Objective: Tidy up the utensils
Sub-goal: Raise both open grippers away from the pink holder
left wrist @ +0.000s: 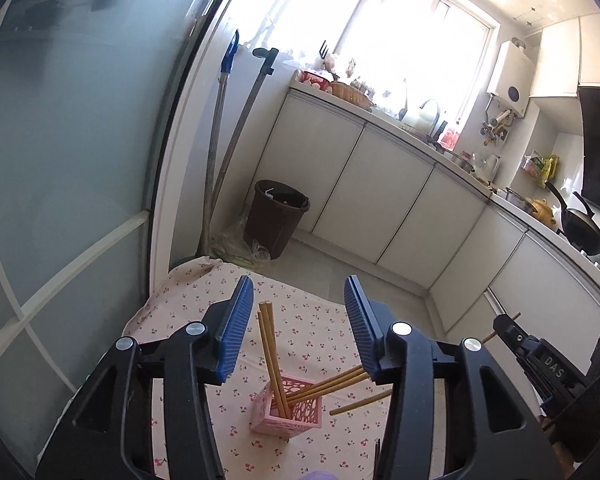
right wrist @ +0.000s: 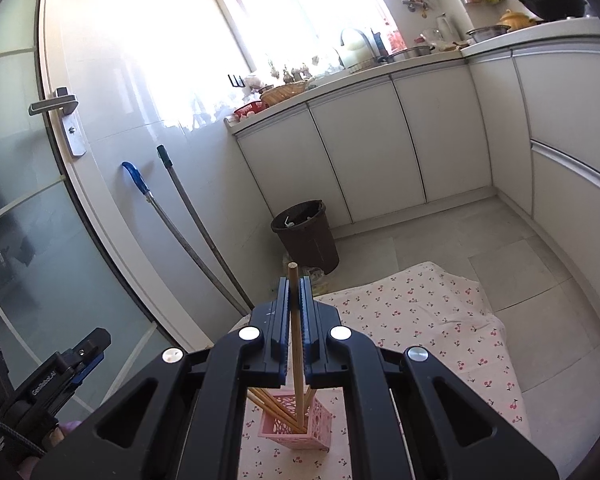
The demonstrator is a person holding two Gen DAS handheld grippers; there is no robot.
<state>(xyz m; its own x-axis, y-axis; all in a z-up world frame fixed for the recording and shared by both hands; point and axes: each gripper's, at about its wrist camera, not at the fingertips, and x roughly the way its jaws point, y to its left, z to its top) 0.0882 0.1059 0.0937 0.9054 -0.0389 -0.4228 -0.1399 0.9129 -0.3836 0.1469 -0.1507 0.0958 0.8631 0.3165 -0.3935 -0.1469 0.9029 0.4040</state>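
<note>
A pink openwork basket (left wrist: 288,412) stands on a cherry-print cloth (left wrist: 312,328). Several wooden chopsticks (left wrist: 271,354) are in it, some upright and some leaning right. One more chopstick (left wrist: 360,402) shows just right of the basket, its far end hidden behind my finger. My left gripper (left wrist: 298,286) hangs open above the basket with nothing pressed between its blue pads. In the right wrist view my right gripper (right wrist: 295,282) is shut on one upright chopstick (right wrist: 296,340), whose lower end reaches into the basket (right wrist: 300,428). The right gripper (left wrist: 512,334) also shows at the left wrist view's right edge.
The cloth covers a low table that ends at a tiled floor. A brown bin (left wrist: 278,216) and two mop handles (left wrist: 220,140) stand against the wall beyond. A frosted glass door (left wrist: 60,160) is close on the left. White cabinets (left wrist: 384,188) run along the back and right.
</note>
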